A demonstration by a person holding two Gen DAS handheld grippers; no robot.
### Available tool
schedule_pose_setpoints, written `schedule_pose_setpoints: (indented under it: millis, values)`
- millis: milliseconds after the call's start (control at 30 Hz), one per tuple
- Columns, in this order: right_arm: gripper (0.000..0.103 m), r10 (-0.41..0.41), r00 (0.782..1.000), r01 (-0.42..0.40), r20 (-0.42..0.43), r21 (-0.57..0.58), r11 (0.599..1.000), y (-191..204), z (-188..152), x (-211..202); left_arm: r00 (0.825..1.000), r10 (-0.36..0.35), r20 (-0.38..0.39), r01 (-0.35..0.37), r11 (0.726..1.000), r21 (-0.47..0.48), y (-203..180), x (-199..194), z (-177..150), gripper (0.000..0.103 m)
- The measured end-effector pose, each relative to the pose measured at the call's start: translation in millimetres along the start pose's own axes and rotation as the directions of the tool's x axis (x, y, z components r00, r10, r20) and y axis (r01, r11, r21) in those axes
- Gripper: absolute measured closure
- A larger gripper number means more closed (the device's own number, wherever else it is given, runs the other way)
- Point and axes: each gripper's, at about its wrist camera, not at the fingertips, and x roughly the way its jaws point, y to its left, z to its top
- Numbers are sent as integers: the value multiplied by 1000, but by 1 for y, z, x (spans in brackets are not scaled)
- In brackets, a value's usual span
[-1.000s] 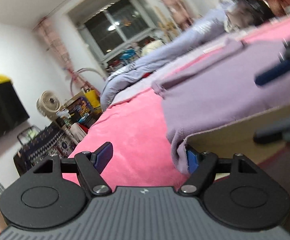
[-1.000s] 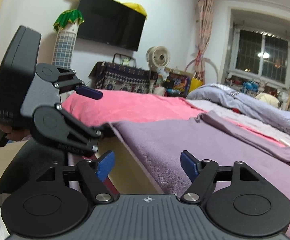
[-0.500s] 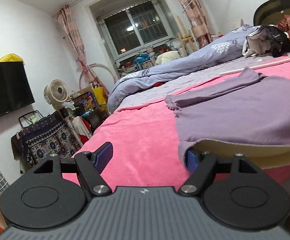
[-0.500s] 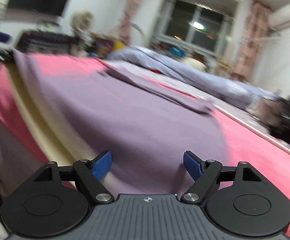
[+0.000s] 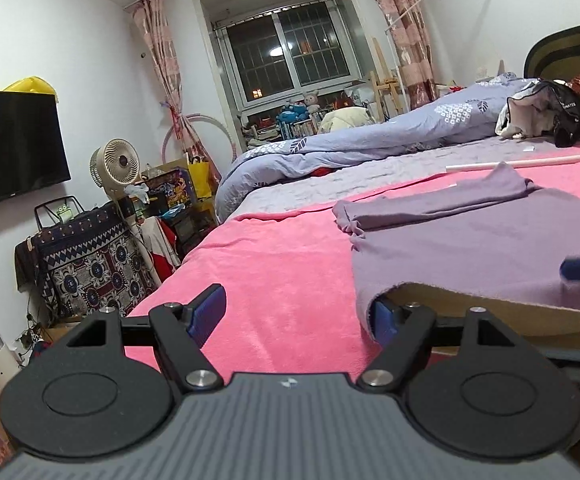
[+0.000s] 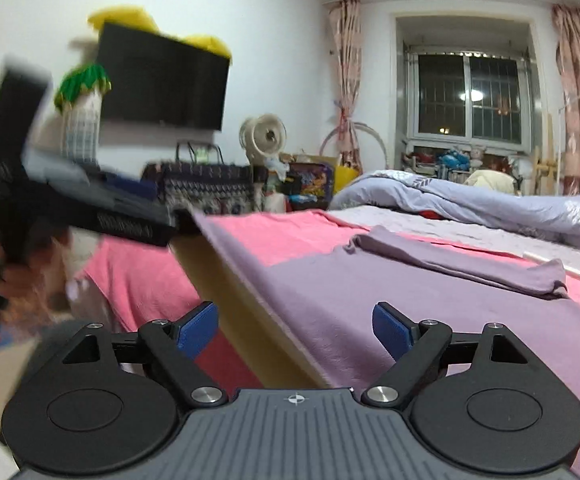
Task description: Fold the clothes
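Through the left wrist camera, our left gripper (image 5: 296, 314) is spread wide, its right finger tucked under the near corner of the purple garment (image 5: 478, 248), which lies flat over a tan board (image 5: 490, 308) on the pink bed (image 5: 274, 276). One sleeve (image 5: 430, 204) is already folded in; we judge most folding remains.

Through the right wrist camera, our right gripper (image 6: 296, 326) is also spread, pinching nothing, at the garment's near hem. The blue quilt (image 6: 490, 204) lies well clear.

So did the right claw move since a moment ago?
Yes. The right claw swung back left: the TV is in view again, and the window sits further right.
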Motion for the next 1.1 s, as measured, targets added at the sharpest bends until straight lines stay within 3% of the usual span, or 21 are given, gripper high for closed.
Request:
schedule_pose_setpoints:
  millis: [167, 267, 333, 400, 567, 600, 700, 900, 1033, 1100]
  values:
    - [19, -158, 987, 160, -40, 62, 985, -18, -13, -8, 1000, -1, -7, 1, 999, -32, 6, -1, -5, 26]
    - [18, -288, 955, 292, -72, 50, 955, -37, -17, -13, 1000, -5, -14, 4, 998, -60, 8, -1, -6, 26]
    - [18, -420, 902, 420, -96, -20, 907, -41, -25, -14, 1000, -4, -17, 3, 998, -65, 8, 0, -7, 26]
    - [18, -531, 836, 527, -136, -66, 847, -51, -34, -18, 1000, -1, -21, 0, 998, -62, 8, 0, -9, 26]
    - [18, -653, 713, 655, -254, -89, 750, -84, -54, -39, 999, 0, -37, -3, 998, -68, 7, 1, -13, 26]
    - [18, -670, 691, 673, -270, -96, 733, -88, -58, -43, 999, 2, -40, -4, 998, -68, 7, 1, -13, 26]
    - [18, -695, 654, 704, -299, -95, 704, -98, -71, -53, 999, -6, -50, 3, 998, -67, 5, 1, -15, 25]
    - [18, -722, 650, 724, -236, -94, 683, -99, -62, -57, 998, 14, -54, -17, 999, -39, 0, -2, -15, 25]
    - [13, -712, 678, 719, -179, -36, 694, -129, -35, -72, 999, 4, -49, -6, 1000, -29, 5, 8, 3, 24]
    - [12, -695, 704, 702, -148, -3, 712, -149, -13, -73, 999, 3, -45, -4, 1000, -15, 8, 24, 22, 24]
